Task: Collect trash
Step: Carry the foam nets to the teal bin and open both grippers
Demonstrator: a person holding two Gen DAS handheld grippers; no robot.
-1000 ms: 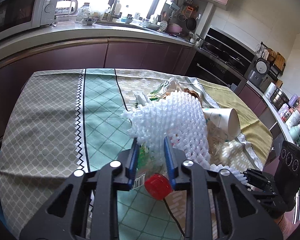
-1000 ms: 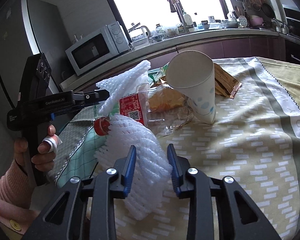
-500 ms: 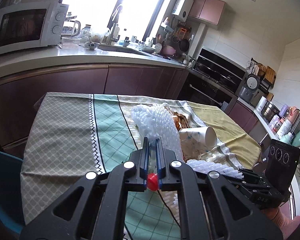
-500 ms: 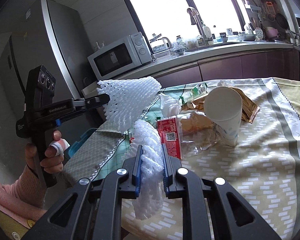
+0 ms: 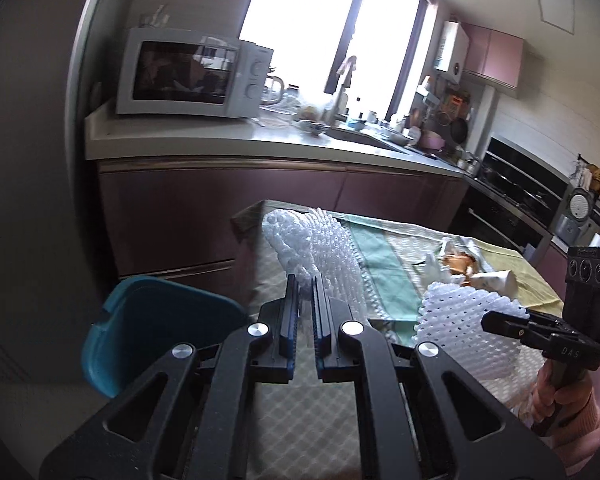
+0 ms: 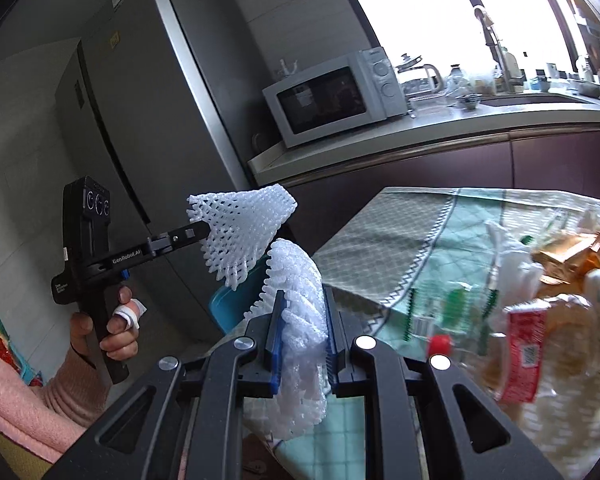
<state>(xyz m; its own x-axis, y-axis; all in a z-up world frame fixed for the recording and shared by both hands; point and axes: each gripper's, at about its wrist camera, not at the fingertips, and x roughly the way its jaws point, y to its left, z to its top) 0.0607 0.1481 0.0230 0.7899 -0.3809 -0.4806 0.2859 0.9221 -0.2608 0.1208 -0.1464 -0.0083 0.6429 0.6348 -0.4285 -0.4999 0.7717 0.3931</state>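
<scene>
Pinching foam netting on both sides. Left tongs (image 5: pixel 303 300) are clamped on a white foam net (image 5: pixel 320 240), fingers nearly together with the mesh squeezed between them; the net sticks up and forward, held in the air over the near-left corner of the tabletop (image 5: pixel 392 276). In the right wrist view the same left tongs (image 6: pixel 198 236) show from the side, the net fanning out from their tips — a hand (image 6: pixel 112 332) in a pink sleeve grips the handle.

Right tongs (image 6: pixel 302 320) are pressed onto a second foam net (image 6: pixel 300 320), which bulges above the fingers and hangs down below them. From the left wrist view the right tongs (image 5: pixel 496 322) hold that second net (image 5: pixel 468 320) over the right part of the tabletop.

Rest of the trash lies on the tablecloth: a clear plastic bottle with a red cap (image 6: pixel 440 346) and red label (image 6: pixel 524 356) lying on its side, blurred; brown wrappers (image 6: pixel 572 256) behind it; a paper cup (image 5: pixel 496 280) tipped over near the wrappers. A teal bin (image 5: pixel 152 328) sits on the floor just beside the tabletop's left edge, below the left tongs. Microwave (image 5: pixel 188 74) on the kitchen counter behind, fridge (image 6: pixel 148 92) at far left.
</scene>
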